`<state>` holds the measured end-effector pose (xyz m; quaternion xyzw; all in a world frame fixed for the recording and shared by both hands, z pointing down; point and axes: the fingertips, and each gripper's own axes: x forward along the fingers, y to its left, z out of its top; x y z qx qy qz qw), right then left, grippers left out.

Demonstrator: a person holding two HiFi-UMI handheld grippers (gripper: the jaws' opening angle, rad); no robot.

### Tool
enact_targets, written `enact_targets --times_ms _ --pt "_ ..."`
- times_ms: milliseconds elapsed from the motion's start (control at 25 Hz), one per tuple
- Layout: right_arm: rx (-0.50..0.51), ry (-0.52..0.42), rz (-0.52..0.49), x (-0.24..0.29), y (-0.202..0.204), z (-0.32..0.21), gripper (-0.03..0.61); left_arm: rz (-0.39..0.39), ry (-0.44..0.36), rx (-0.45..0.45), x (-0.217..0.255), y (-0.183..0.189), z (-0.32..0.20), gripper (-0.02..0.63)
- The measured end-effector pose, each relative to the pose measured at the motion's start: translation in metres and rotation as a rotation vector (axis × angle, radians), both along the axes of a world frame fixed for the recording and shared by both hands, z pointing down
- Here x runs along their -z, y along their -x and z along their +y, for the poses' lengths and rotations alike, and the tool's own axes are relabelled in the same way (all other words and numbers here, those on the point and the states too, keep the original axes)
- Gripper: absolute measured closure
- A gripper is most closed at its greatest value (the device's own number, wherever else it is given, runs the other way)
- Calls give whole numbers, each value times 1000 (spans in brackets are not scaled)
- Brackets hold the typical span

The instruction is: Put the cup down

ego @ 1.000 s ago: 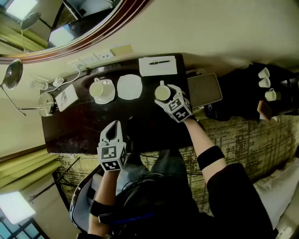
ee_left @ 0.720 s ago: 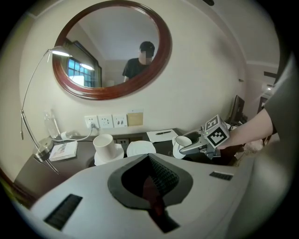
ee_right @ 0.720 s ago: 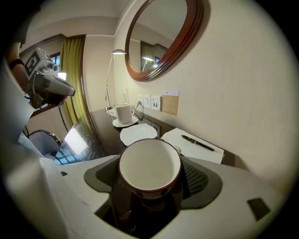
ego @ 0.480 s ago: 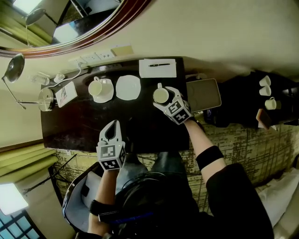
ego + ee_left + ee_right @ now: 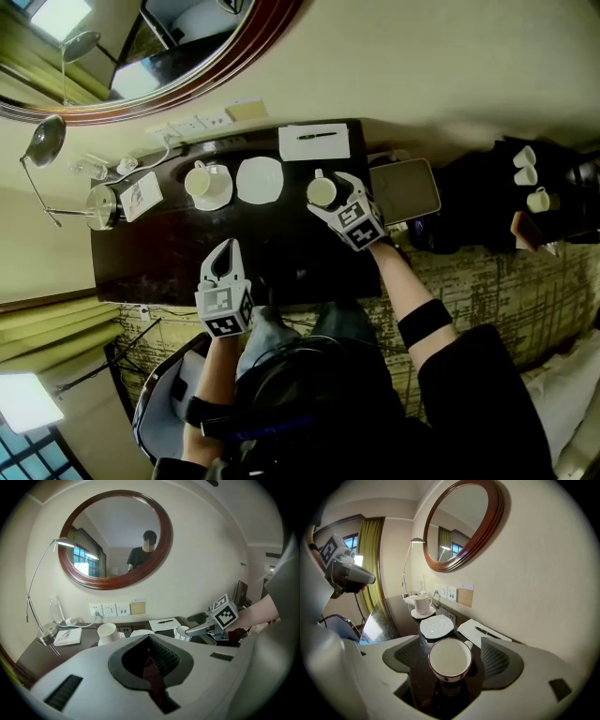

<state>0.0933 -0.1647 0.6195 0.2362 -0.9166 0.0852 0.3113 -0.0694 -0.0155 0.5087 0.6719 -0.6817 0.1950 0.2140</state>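
Pale grey left claw (image 5: 225, 251), right claw (image 5: 330, 194), square-marker cubes (image 5: 223, 314), black sleeves (image 5: 469, 394), black armband (image 5: 422, 319)

White cup (image 5: 450, 660), white saucer (image 5: 437, 626) — dark desk (image 5: 169, 262)

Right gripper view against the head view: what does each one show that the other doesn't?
Only the right gripper view: gaps between the cup and the pads of the right gripper, whose jaws have just been opening around it on the desk. Only the head view: the tablet right of the cup, and three small cups far right. Both: the cup, bare saucer, notepad, mirror.
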Motion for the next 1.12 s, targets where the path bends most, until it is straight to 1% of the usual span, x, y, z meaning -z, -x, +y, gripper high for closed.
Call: enact_targets --times_ms 40,80,120,240,320,400,520,760,880,960,1120 --pt "-21 4 -9 9 -1 2 146 -1 -5 4 4 3 0 612" --pt "-38 8 -17 18 0 6 171 2 -9 1 6 5 1 612" --pt "-50 9 -23 26 1 10 176 6 -11 -5 8 8 1 612" --pt "-61 4 -35 48 9 27 195 12 5 -37 7 18 6 612" --pt "-68 2 -42 59 16 38 201 12 17 -50 6 29 11 612" --pt "-84 1 -50 69 23 46 235 18 16 -52 8 41 13 612" --pt "-111 4 -61 80 33 59 264 37 5 -54 12 60 16 612" --pt "-207 24 -86 97 55 79 344 65 -12 -72 15 98 20 612" --pt "-246 23 -98 101 69 88 381 64 -19 -85 14 115 19 612" --pt "-267 14 -88 100 76 93 402 61 -27 -101 14 123 18 612" --pt "-335 7 -77 98 82 100 490 66 -32 -127 9 134 18 612"
